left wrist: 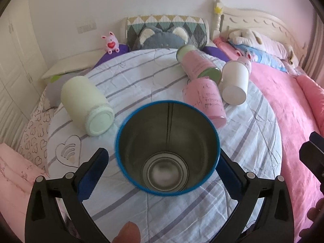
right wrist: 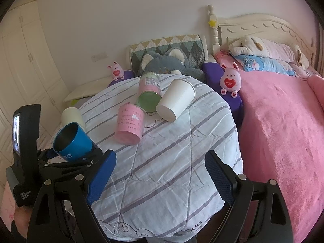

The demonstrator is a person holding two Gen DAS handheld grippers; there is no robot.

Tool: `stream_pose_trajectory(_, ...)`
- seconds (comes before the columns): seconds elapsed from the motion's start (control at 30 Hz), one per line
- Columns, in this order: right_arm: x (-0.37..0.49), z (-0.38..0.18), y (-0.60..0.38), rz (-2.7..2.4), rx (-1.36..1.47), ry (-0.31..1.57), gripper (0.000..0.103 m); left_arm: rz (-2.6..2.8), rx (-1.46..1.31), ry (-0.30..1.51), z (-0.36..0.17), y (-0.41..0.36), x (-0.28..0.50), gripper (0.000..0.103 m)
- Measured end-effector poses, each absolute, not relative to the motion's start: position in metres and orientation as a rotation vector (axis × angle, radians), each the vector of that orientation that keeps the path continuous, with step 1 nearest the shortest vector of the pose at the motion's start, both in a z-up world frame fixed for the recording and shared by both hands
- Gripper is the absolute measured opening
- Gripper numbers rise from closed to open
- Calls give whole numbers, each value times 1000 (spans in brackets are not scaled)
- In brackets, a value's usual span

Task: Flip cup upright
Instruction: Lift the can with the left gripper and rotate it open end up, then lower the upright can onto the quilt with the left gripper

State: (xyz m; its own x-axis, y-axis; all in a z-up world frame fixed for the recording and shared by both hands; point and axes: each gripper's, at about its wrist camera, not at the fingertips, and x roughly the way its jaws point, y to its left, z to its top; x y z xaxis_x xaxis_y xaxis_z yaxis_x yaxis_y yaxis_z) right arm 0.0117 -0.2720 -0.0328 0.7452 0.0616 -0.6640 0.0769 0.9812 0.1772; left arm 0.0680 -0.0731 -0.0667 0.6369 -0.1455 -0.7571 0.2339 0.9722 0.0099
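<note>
The blue cup (left wrist: 167,147) sits between the blue pads of the left claw (left wrist: 162,168), its open mouth turned toward the left wrist camera so the steel inside and round bottom show. Its right wall hides most of the right pad and seems to press on it; the left pad (left wrist: 92,174) stands just apart from the cup wall, so whether the claw truly pinches it cannot be told. From the right wrist camera the blue cup (right wrist: 73,141) is held above the left edge of the quilt, tilted with its mouth up and to the left.

The right claw (right wrist: 160,176) is spread wide with nothing between its pads, hovering over the striped quilt (right wrist: 172,162).

On the quilt lie a cream jar (left wrist: 87,105) on its side, a pink cup (right wrist: 129,123) mouth down, a pink-and-green can (right wrist: 148,93) on its side and a white paper cup (right wrist: 176,101) tipped over, the last three close together. To the right is a pink blanket (right wrist: 283,131) on a bed with a carved headboard (right wrist: 263,26); a grey plush (right wrist: 168,62) and a pink bunny toy (right wrist: 230,81) sit behind.

The quilt covers whatever carries it. The left edge of the right wrist view is taken up by the left claw's body and a small screen (right wrist: 16,133).
</note>
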Motion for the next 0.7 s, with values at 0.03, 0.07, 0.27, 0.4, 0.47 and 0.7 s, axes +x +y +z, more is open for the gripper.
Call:
stream_pose_trajectory(0.03,10,-31,-271,-7,198,726,90,-218,111,847,-65,-72,66,103)
stream_pose_trajectory(0.07,9,-30,-271,-5,198,724,90,-219,112,840,-62,-70,65,103)
stream_pose_trajectory(0.27,3,-21,-262,-3,189,704,90,-209,109,811,-48,-59,55,103)
stream_pose_trajectory(0.4,-3,-14,-257,-5,180,688,90,-195,124,791,-39,-51,43,103)
stream_pose_trajectory(0.47,-5,-10,-254,-5,176,681,90,-188,128,772,-32,-46,37,103)
stream_pose_trajectory(0.7,-18,4,-243,15,159,642,90,-178,105,714,-11,-22,11,103)
